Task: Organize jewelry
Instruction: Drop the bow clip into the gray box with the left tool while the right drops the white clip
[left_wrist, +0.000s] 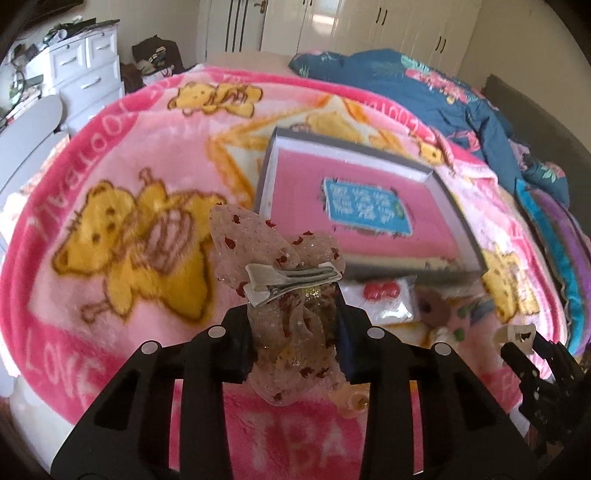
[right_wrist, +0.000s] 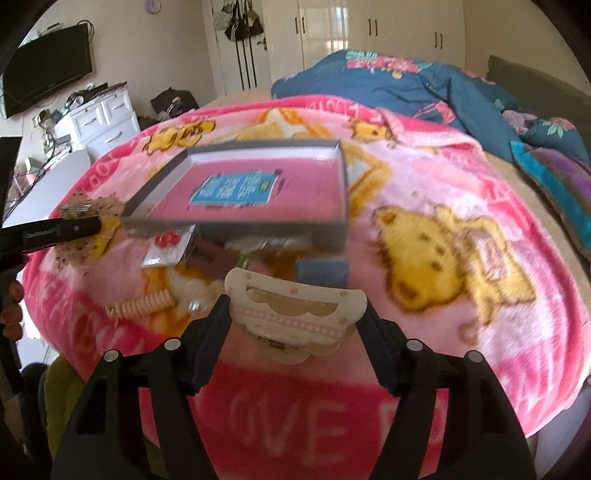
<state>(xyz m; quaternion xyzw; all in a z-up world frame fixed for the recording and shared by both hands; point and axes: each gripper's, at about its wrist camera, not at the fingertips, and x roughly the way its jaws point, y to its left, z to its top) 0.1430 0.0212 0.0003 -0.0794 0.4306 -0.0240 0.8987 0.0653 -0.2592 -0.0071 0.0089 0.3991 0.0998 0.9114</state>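
While both grippers hang above the pink bear-print blanket (left_wrist: 122, 155), the left gripper (left_wrist: 295, 343) is clamped on a sheer pink glitter bow hair clip (left_wrist: 284, 280), whose silver metal clasp (left_wrist: 291, 282) lies crosswise just past the fingertips. The right gripper (right_wrist: 295, 317) grips a cream hair clip (right_wrist: 295, 310) by its two ends, its jaws held fairly wide by it. Beyond them an open grey box (right_wrist: 345, 173) with a pink floor rests on the blanket, and small packets, a coiled hair tie (right_wrist: 142, 304) and other bits lie scattered just before its near wall.
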